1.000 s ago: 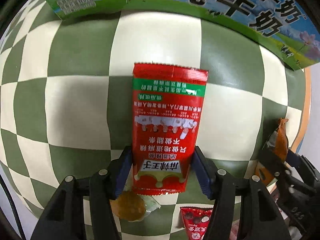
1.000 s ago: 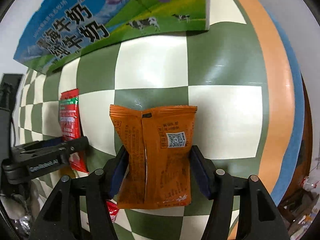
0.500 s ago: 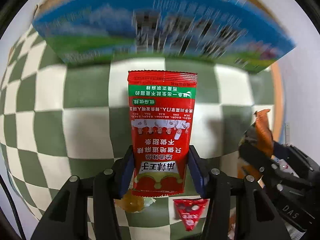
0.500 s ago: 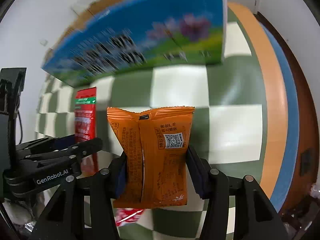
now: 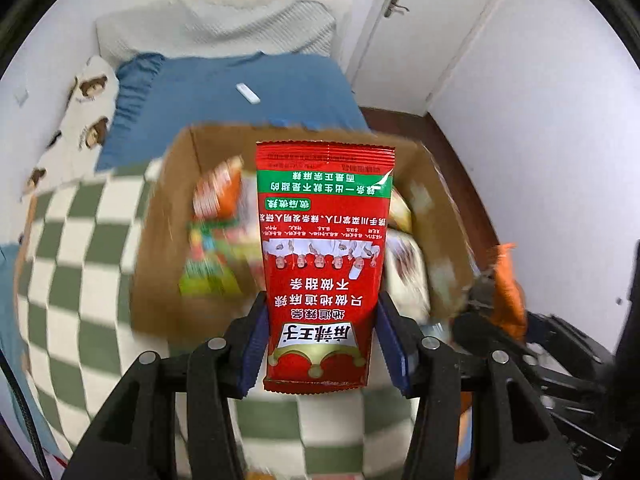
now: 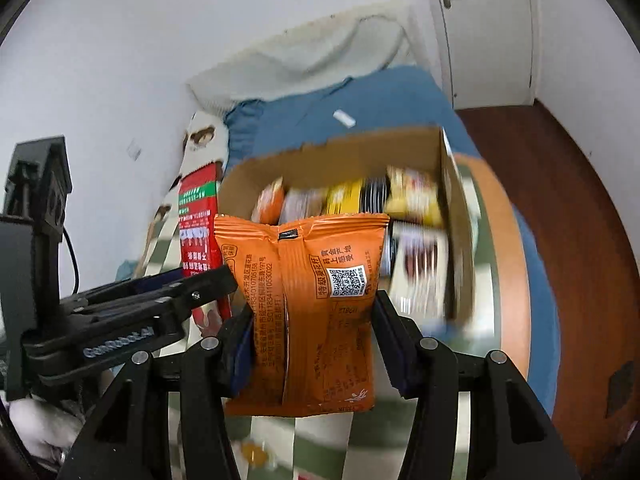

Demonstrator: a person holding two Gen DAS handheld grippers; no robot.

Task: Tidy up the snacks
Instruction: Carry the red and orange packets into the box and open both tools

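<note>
Red glossy foil marks the flat spicy-strip sachet [image 5: 325,264] that our left gripper [image 5: 322,342] clamps by its near end between blue pads [image 5: 253,344], so its long axis runs away from us, its crimped far edge aimed at the open brown cardboard box [image 5: 160,240]; its printed characters read upside down to us. Our right gripper [image 6: 312,344] likewise pinches a puffy orange plastic snack packet [image 6: 308,304] low on both sides, its back seam and QR code facing us and its serrated top edge pointing far, toward the same box [image 6: 352,152]. Both packs hang in the air just near of the box, above a green-and-cream checkered cloth [image 5: 72,248]. Inside the box lie blurred wrappers [image 6: 400,200] in yellow, black, white and orange, packed side by side; we cannot make out their labels. In the right wrist view the left gripper [image 6: 132,316] and its red sachet [image 6: 198,224] appear at left, close beside the orange packet. Beyond the box stretch a blue quilted bed cover [image 5: 240,92] and a white pillow [image 5: 224,24], with a white door [image 6: 488,32] far right.
</note>
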